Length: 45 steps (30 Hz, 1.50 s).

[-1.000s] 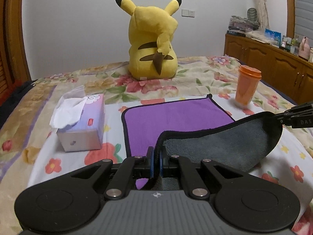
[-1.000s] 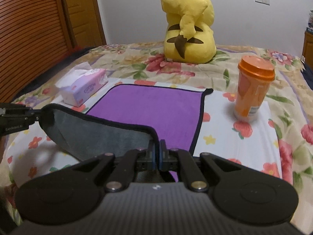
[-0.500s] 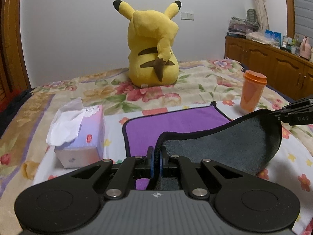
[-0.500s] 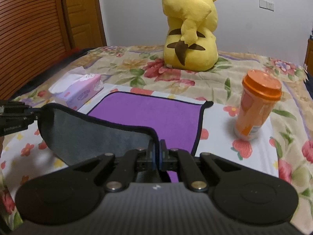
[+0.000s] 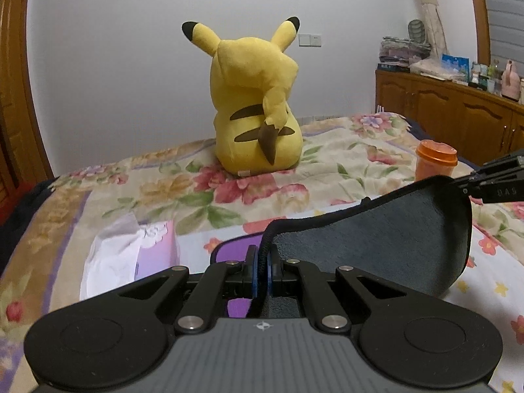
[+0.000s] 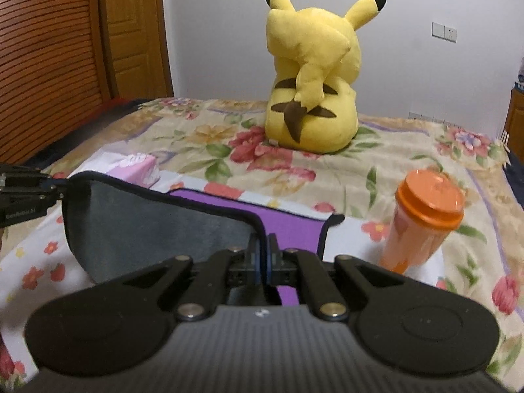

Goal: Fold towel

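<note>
The towel (image 6: 291, 229) is purple on top, grey underneath, with black trim. The Pikachu plush (image 5: 258, 104) is yellow with brown stripes. The cup (image 6: 422, 226) is orange. The bedspread (image 5: 344, 170) has flowers.

The left gripper (image 5: 261, 267) and the right gripper (image 6: 262, 258) are both held raised and roughly level, side by side, each with its jaws pinched tight on a corner of the towel's (image 5: 386, 232) lifted edge.
</note>
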Each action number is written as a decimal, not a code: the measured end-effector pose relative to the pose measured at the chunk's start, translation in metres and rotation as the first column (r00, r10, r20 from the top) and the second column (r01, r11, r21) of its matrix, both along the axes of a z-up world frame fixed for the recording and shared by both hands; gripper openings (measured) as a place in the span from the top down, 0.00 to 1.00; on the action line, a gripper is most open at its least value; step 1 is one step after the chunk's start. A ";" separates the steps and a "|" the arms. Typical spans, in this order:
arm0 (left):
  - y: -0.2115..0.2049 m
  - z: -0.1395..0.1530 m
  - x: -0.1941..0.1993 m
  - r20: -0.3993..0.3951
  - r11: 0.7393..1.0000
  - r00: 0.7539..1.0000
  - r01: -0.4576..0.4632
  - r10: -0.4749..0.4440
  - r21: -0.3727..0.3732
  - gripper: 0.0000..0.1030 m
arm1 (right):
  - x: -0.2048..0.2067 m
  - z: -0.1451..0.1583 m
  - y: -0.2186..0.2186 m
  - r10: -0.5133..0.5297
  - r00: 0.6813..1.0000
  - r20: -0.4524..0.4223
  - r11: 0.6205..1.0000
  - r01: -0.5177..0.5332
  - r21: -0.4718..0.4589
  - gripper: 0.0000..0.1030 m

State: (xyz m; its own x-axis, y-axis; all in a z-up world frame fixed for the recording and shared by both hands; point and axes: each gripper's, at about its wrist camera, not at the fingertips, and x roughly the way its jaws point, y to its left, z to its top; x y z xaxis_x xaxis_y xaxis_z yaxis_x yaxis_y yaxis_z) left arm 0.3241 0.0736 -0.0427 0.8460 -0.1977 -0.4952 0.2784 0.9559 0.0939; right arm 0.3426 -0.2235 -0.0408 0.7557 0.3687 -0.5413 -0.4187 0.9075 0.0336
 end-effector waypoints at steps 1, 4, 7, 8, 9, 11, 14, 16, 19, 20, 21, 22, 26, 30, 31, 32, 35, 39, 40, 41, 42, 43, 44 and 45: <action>-0.001 0.000 0.003 0.000 1.000 1.000 0.000 0.000 0.003 0.92 | 0.003 0.001 0.000 -0.002 1.000 0.004 1.000 0.002 -0.001 0.96; 0.000 0.001 0.010 -0.004 1.000 1.000 -0.007 0.007 -0.001 0.92 | 0.010 0.004 0.000 -0.012 1.000 0.016 1.000 0.012 0.007 0.96; -0.001 0.002 0.020 -0.002 1.000 1.000 -0.014 0.014 0.002 0.92 | 0.017 0.005 0.001 -0.022 0.999 0.027 1.000 0.022 0.009 0.96; -0.001 0.002 0.023 -0.001 1.000 1.000 -0.013 0.013 0.003 0.92 | 0.020 0.005 0.002 -0.024 0.999 0.030 1.000 0.024 0.007 0.96; -0.002 0.003 0.026 0.003 1.000 1.000 -0.015 0.015 0.005 0.92 | 0.022 0.005 0.002 -0.027 0.999 0.033 1.000 0.027 0.005 0.96; -0.002 0.003 0.031 0.013 1.000 1.000 -0.021 0.020 0.009 0.92 | 0.027 0.006 0.003 -0.033 0.999 0.039 0.999 0.033 0.003 0.96; -0.003 0.004 0.038 0.023 1.000 0.999 -0.023 0.023 0.014 0.92 | 0.033 0.006 0.003 -0.038 0.998 0.047 0.999 0.038 0.002 0.96; -0.004 0.005 0.044 0.030 0.999 0.999 -0.027 0.026 0.022 0.92 | 0.037 0.006 0.004 -0.039 0.998 0.051 0.999 0.039 0.001 0.96; -0.005 0.002 0.053 0.038 0.999 0.999 -0.040 0.038 0.031 0.92 | 0.045 0.005 0.006 -0.036 0.997 0.063 0.999 0.037 -0.008 0.96; -0.005 0.001 0.057 0.038 0.999 0.998 -0.045 0.044 0.031 0.92 | 0.048 0.004 0.007 -0.037 0.997 0.066 0.999 0.037 -0.008 0.96; -0.004 -0.001 0.060 0.037 0.998 0.998 -0.051 0.050 0.030 0.92 | 0.051 0.003 0.008 -0.037 0.997 0.069 0.999 0.038 -0.007 0.96; -0.004 -0.003 0.064 0.036 0.998 0.998 -0.057 0.056 0.028 0.92 | 0.054 0.003 0.008 -0.039 0.997 0.070 0.999 0.040 -0.007 0.96; -0.006 -0.010 0.074 0.036 0.998 0.998 -0.045 0.044 0.032 0.92 | 0.066 -0.004 0.011 -0.042 0.997 0.069 0.999 0.043 -0.007 0.96; -0.010 -0.015 0.086 0.047 0.998 0.998 -0.043 0.040 0.052 0.92 | 0.074 -0.012 0.012 -0.039 0.996 0.075 0.999 0.041 -0.023 0.96; -0.011 -0.016 0.088 0.049 0.997 0.998 -0.042 0.040 0.057 0.92 | 0.077 -0.013 0.012 -0.041 0.996 0.074 0.999 0.043 -0.026 0.96; -0.012 -0.018 0.092 0.051 0.997 0.998 -0.042 0.039 0.061 0.92 | 0.079 -0.015 0.012 -0.045 0.996 0.074 0.998 0.047 -0.030 0.96; -0.011 -0.026 0.103 0.039 0.997 0.998 -0.045 0.042 0.069 0.92 | 0.086 -0.022 0.013 -0.048 0.996 0.071 0.997 0.052 -0.049 0.96; -0.010 -0.038 0.115 0.013 0.996 0.999 -0.053 0.053 0.075 0.92 | 0.095 -0.030 0.014 -0.055 0.996 0.064 0.995 0.060 -0.075 0.96; -0.010 -0.042 0.118 0.008 0.995 0.998 -0.056 0.055 0.079 0.92 | 0.097 -0.033 0.015 -0.057 0.997 0.059 0.995 0.062 -0.081 0.96; -0.009 -0.045 0.120 0.003 0.995 0.998 -0.057 0.057 0.079 0.92 | 0.099 -0.036 0.016 -0.059 0.997 0.055 0.994 0.064 -0.087 0.96; -0.009 -0.048 0.121 -0.003 0.995 0.998 -0.058 0.058 0.081 0.92 | 0.100 -0.040 0.016 -0.063 0.997 0.051 0.993 0.067 -0.094 0.96; -0.009 -0.051 0.123 -0.009 0.995 0.998 -0.058 0.058 0.085 0.92 | 0.102 -0.043 0.017 -0.066 0.997 0.047 0.993 0.070 -0.100 0.96; -0.010 -0.054 0.125 -0.013 0.994 0.998 -0.056 0.057 0.091 0.92 | 0.103 -0.046 0.018 -0.073 0.996 0.045 0.991 0.077 -0.112 0.96; -0.011 -0.058 0.126 -0.018 0.994 0.998 -0.054 0.056 0.098 0.92 | 0.104 -0.050 0.019 -0.076 0.996 0.042 0.989 0.081 -0.121 0.96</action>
